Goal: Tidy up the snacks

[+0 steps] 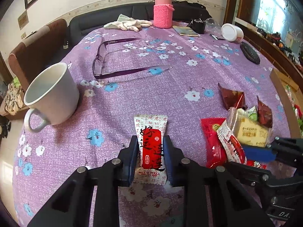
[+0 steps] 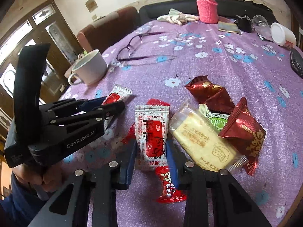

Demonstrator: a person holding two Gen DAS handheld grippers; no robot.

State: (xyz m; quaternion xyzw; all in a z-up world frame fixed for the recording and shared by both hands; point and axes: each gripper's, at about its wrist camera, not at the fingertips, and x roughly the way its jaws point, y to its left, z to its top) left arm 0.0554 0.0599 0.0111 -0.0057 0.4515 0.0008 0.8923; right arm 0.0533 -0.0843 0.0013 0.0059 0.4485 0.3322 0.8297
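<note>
My left gripper (image 1: 151, 141) is shut on a white-and-red snack packet (image 1: 151, 143); the same gripper (image 2: 113, 104) and packet (image 2: 116, 95) show in the right wrist view at left. My right gripper (image 2: 151, 145) is shut on a second white-and-red packet (image 2: 152, 134), which lies over a red packet (image 2: 168, 187). Beside it lie a yellow biscuit pack (image 2: 204, 143), a green packet (image 2: 217, 120) and two dark red foil packets (image 2: 210, 92) (image 2: 244, 132). In the left wrist view this pile (image 1: 248, 128) sits at right, with my right gripper (image 1: 261, 153) at its near side.
A white mug (image 1: 53, 96), purple glasses (image 1: 113, 60), white gloves (image 1: 128, 24), a pink flask (image 1: 162, 11), a tipped white cup (image 1: 232, 32) and a dark case (image 1: 250, 53) sit on the purple flowered tablecloth (image 1: 170, 87). A wooden box edge (image 1: 282, 94) stands at right.
</note>
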